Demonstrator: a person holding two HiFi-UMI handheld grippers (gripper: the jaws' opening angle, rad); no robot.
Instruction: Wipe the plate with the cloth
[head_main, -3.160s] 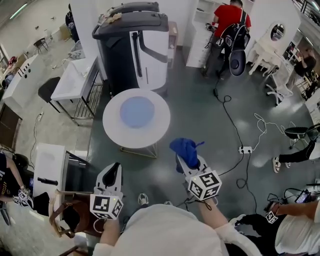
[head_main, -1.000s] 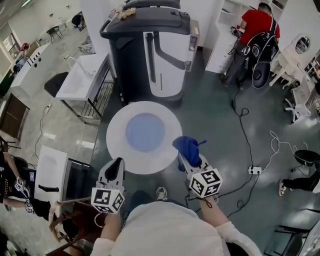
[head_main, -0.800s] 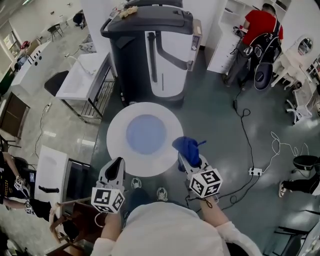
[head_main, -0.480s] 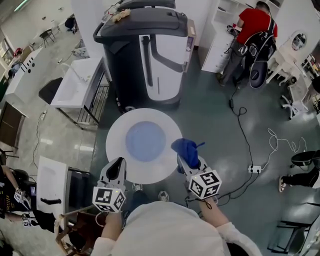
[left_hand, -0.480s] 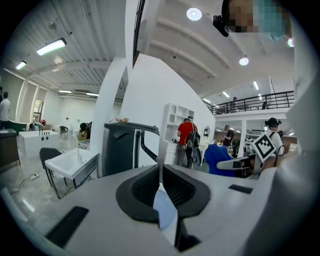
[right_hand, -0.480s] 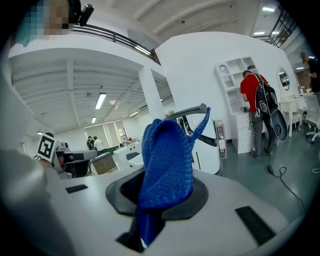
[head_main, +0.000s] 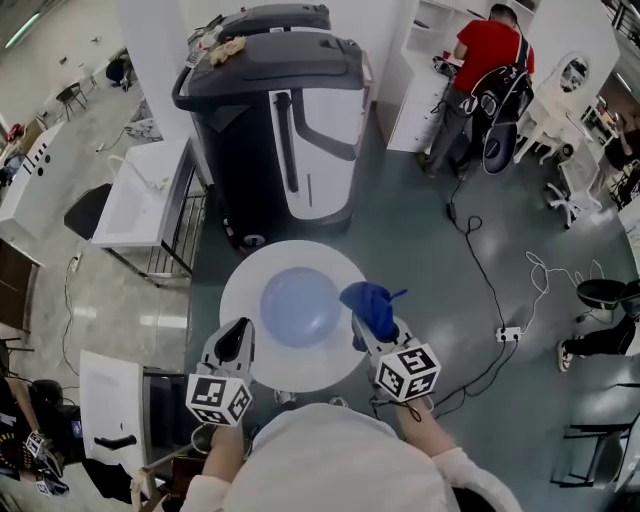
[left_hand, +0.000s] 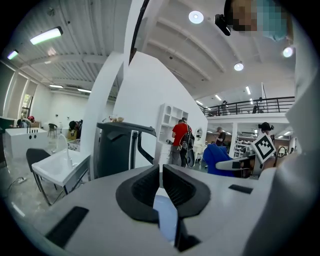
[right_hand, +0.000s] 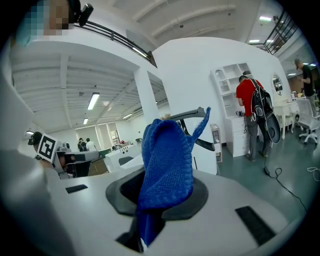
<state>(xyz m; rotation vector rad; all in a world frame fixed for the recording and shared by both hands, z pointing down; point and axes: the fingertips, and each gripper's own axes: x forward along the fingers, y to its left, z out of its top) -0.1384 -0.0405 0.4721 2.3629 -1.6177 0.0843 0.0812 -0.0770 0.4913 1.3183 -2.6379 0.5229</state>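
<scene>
Right hand-held gripper (head_main: 367, 322) pinches the blue cloth (head_main: 366, 302); the cloth stands bunched up over the right edge of the pale blue plate (head_main: 297, 308); contact can't be told. Plate sits mid round white surface (head_main: 243, 285). Left hand-held gripper (head_main: 236, 340) is pressed together, empty, over the surface's near-left part, beside the plate.

claws (head_main: 239, 330) (head_main: 366, 325): white, black pads | cubes (head_main: 217, 400): black-white markers | shirt (head_main: 340, 455): white

Large open workshop hall: grey floor (head_main: 420, 262), power strip (head_main: 510, 333), white table (head_main: 130, 200), tall dark machine (head_main: 270, 120), mezzanine railing (left_hand: 255, 105).
</scene>
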